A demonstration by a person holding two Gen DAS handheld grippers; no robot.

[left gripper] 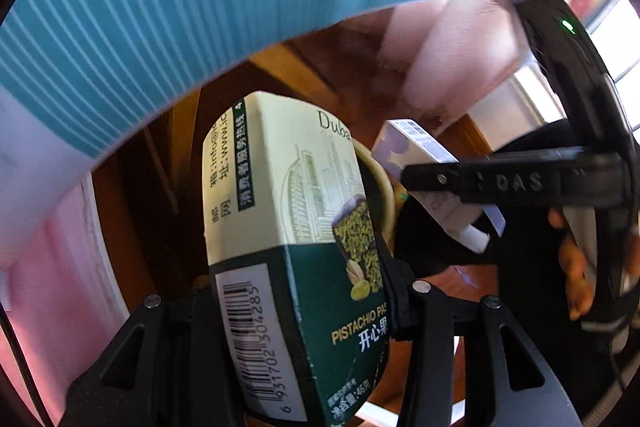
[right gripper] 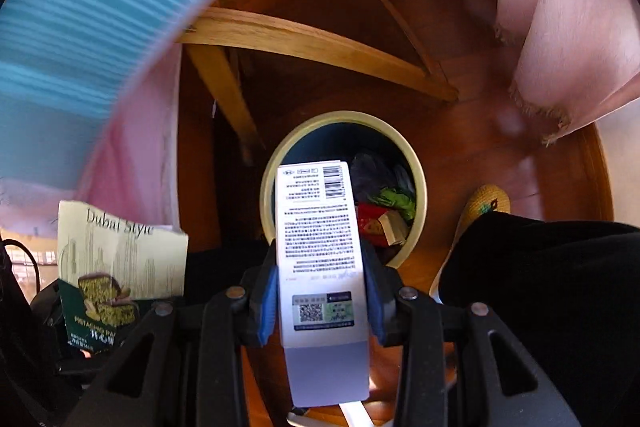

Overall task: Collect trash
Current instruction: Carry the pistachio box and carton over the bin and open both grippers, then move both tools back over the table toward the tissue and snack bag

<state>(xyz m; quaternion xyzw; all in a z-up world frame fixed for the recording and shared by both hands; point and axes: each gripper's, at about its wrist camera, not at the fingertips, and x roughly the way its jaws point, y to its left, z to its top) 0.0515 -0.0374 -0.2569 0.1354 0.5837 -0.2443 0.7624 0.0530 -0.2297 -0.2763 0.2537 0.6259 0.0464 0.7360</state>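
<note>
My left gripper [left gripper: 296, 303] is shut on a cream-and-green pistachio chocolate box [left gripper: 292, 227], held upright; the box also shows in the right wrist view [right gripper: 116, 267] at the lower left. My right gripper [right gripper: 320, 291] is shut on a white and lilac carton [right gripper: 320, 259] with a barcode, held above a round cream-rimmed bin [right gripper: 416, 171] on the floor. The bin holds several pieces of trash, green and red. In the left wrist view the right gripper [left gripper: 424, 179] and its carton [left gripper: 416, 143] show at the right, over the bin's rim [left gripper: 384, 183].
A blue ribbed cloth [right gripper: 80, 27] and pink tablecloth [right gripper: 560, 27] hang from the table above. Wooden chair legs [right gripper: 304, 43] stand behind the bin on the wood floor. A person's dark trouser leg [right gripper: 540, 287] and yellow slipper [right gripper: 484, 207] are right of the bin.
</note>
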